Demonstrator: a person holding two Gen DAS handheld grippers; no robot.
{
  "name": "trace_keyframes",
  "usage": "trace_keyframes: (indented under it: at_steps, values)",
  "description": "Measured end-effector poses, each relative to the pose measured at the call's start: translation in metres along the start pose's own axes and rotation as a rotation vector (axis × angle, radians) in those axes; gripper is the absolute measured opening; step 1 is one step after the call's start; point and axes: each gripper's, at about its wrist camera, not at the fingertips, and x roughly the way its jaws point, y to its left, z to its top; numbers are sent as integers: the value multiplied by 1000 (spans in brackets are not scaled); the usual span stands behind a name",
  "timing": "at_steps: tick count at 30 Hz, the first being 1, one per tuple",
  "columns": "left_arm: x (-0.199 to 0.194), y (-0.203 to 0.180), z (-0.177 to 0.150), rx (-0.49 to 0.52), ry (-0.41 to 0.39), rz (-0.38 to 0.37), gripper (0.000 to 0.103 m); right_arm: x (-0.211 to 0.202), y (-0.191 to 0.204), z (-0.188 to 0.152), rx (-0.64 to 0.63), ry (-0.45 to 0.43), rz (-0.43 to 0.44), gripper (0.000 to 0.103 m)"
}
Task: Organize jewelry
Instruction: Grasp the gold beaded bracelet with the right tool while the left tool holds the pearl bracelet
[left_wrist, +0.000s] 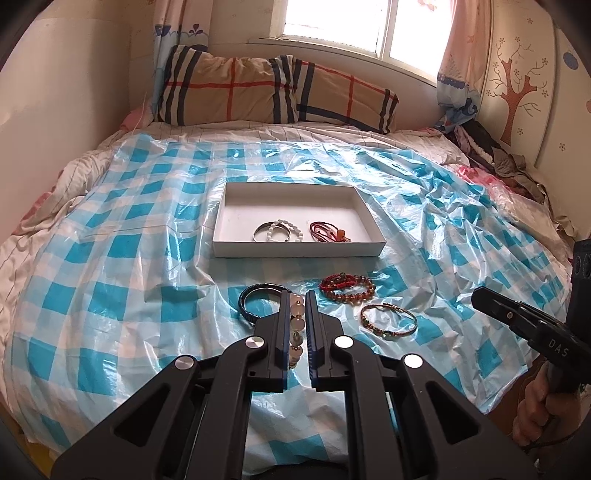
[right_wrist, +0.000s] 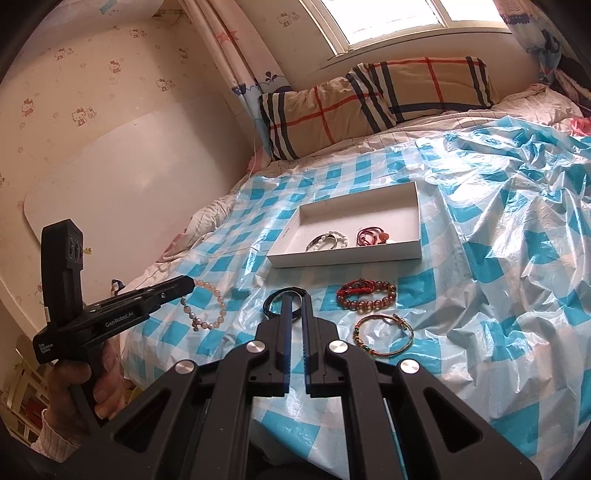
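Observation:
A white box (left_wrist: 298, 252) (right_wrist: 347, 255) lies on the bed and holds a silver bangle with a white bead bracelet (left_wrist: 277, 230) (right_wrist: 328, 238) and a red cord piece (left_wrist: 327, 232) (right_wrist: 371, 236). My left gripper (left_wrist: 298, 295) (right_wrist: 190, 285) is shut on a pale pink bead bracelet (left_wrist: 297, 325) (right_wrist: 208, 304), which hangs from it above the sheet. My right gripper (right_wrist: 295, 297) (left_wrist: 478, 295) has its jaws nearly closed and empty, over a dark braided bracelet (right_wrist: 275, 301) (left_wrist: 255, 301). An amber bead and red cord bracelet (left_wrist: 347, 290) (right_wrist: 367, 295) and a thin green-beaded bangle (left_wrist: 388, 319) (right_wrist: 384, 334) lie to the right.
A crinkled blue-and-white checked plastic sheet (left_wrist: 147, 258) (right_wrist: 517, 277) covers the bed. A plaid pillow (left_wrist: 273, 90) (right_wrist: 376, 99) lies at the head under the window. Clothes (left_wrist: 509, 162) are piled at the right edge. A wall (right_wrist: 110, 147) runs along the left.

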Motion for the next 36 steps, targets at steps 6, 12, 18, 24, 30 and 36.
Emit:
trace_keyframes:
  at_steps: [6,12,18,24,30,36]
  values:
    - [11,8,-3,-18,20,1,7,21,-32,-7,12,52,-87,6]
    - [26,9,-6,-27,45,-11,7,73,-65,-18,-4,194,-225,52]
    - [37,12,-8,-34,62,-16,7,122,-82,-32,-49,322,-281,31]
    - [42,12,-8,-38,62,-22,7,89,-66,-13,11,208,-142,4]
    - [49,16,-5,-44,66,-31,7,66,-41,13,-3,109,-77,4]
    - [58,19,0,-44,66,-28,7,67,-32,29,-5,72,-38,4]
